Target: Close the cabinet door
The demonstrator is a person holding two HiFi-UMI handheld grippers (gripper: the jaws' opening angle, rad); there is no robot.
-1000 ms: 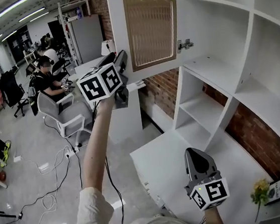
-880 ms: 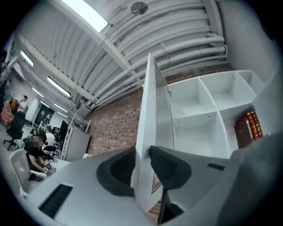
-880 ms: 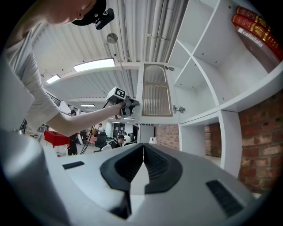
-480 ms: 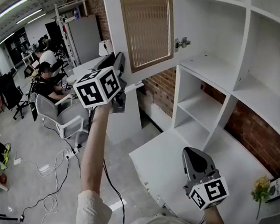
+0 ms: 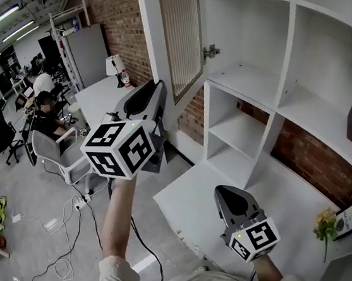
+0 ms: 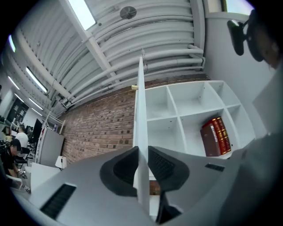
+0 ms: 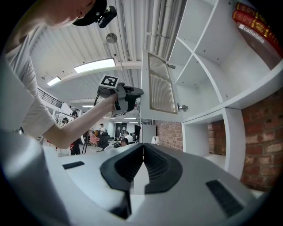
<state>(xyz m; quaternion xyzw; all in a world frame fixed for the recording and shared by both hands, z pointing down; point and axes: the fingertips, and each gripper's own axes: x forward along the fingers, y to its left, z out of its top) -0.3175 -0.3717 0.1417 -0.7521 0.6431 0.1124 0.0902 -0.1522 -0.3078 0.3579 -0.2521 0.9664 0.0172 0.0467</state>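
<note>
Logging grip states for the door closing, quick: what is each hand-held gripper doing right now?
Left hand-held gripper: jaws closing on the cabinet door edge between them.
Right hand-held gripper: shut, holding nothing.

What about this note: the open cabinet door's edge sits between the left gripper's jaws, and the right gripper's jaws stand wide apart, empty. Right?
No: the right gripper view shows the right gripper empty but with jaws together, not wide apart. The rest holds: the left gripper has the edge of the open cabinet door between its jaws, which are closing on it.
</note>
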